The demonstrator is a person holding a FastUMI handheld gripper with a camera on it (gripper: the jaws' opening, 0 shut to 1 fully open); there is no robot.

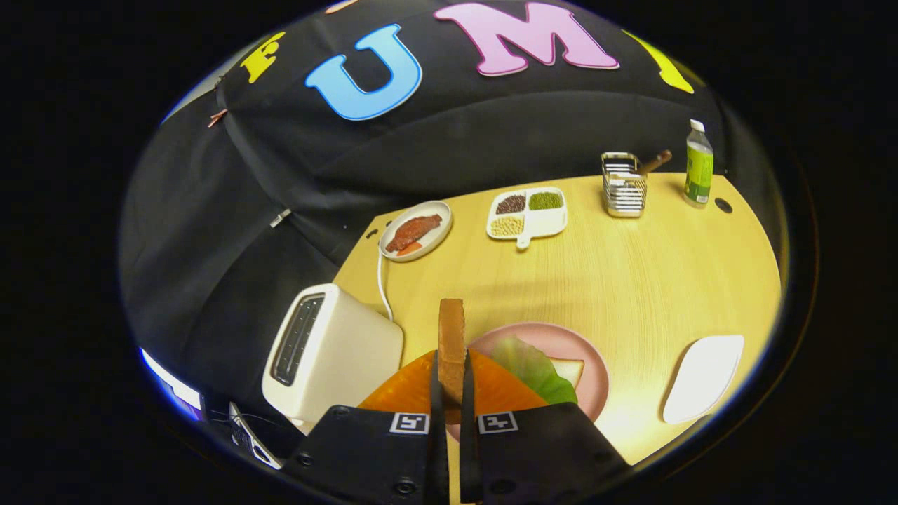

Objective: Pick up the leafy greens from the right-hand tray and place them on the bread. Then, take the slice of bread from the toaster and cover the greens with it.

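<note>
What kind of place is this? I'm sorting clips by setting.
Likely a staged kitchen table in a recording booth: a toaster, a pink plate with greens on bread, and a cloth wall behind. The gripper is shut on a bread slice.

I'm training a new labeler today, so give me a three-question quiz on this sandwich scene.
1. True or false: the hand-held gripper is shut on the slice of bread, held on edge.
2. Multiple choice: the leafy greens lie on A) the white tray, B) the pink plate, over the bread there, C) the toaster.
3. Short answer: what stands on the far side of the table, beside the wire rack?

Key: 1 true; 2 B; 3 a green-labelled bottle.
</note>
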